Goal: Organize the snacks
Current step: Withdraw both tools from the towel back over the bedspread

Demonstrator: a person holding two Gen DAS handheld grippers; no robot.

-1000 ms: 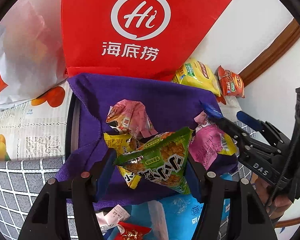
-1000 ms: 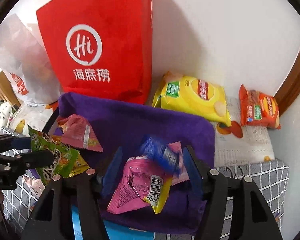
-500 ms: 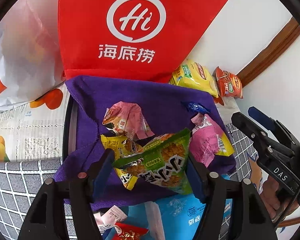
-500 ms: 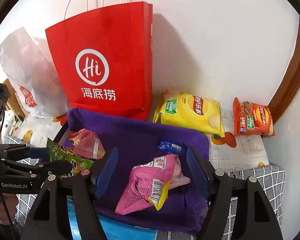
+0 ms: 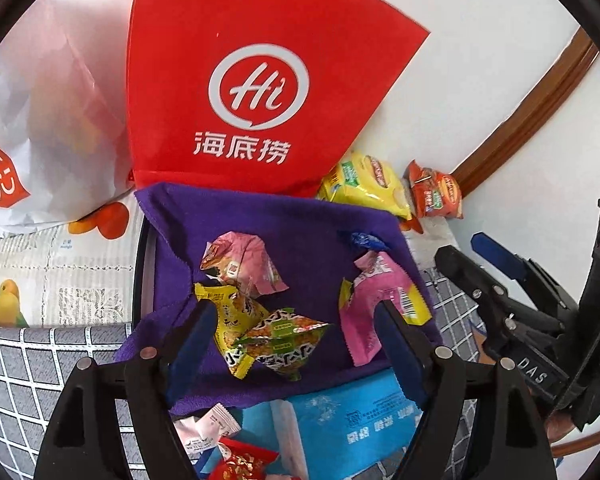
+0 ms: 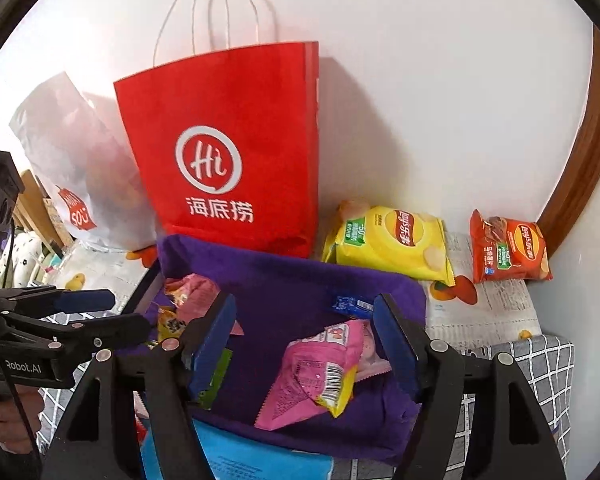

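A purple cloth-lined tray (image 5: 292, 224) (image 6: 300, 280) holds several snack packets. A green packet (image 5: 284, 342) lies on it beside a yellow packet (image 5: 230, 320) and a pale pink one (image 5: 244, 264). A bright pink packet (image 5: 380, 308) (image 6: 320, 372) and a small blue candy (image 5: 364, 240) (image 6: 350, 304) lie to the right. My left gripper (image 5: 294, 342) is open and empty above the green packet. My right gripper (image 6: 304, 344) is open and empty above the pink packet.
A red paper bag (image 6: 228, 152) and a white plastic bag (image 6: 80, 168) stand against the wall behind the tray. A yellow chip bag (image 6: 392, 240) and an orange chip bag (image 6: 508, 248) lie at the right. A blue tissue pack (image 5: 352, 424) and small sachets (image 5: 212, 428) lie in front.
My left gripper opened and let the green packet drop onto the purple cloth. My right gripper let go of the blue candy, which now lies on the cloth, and pulled back.
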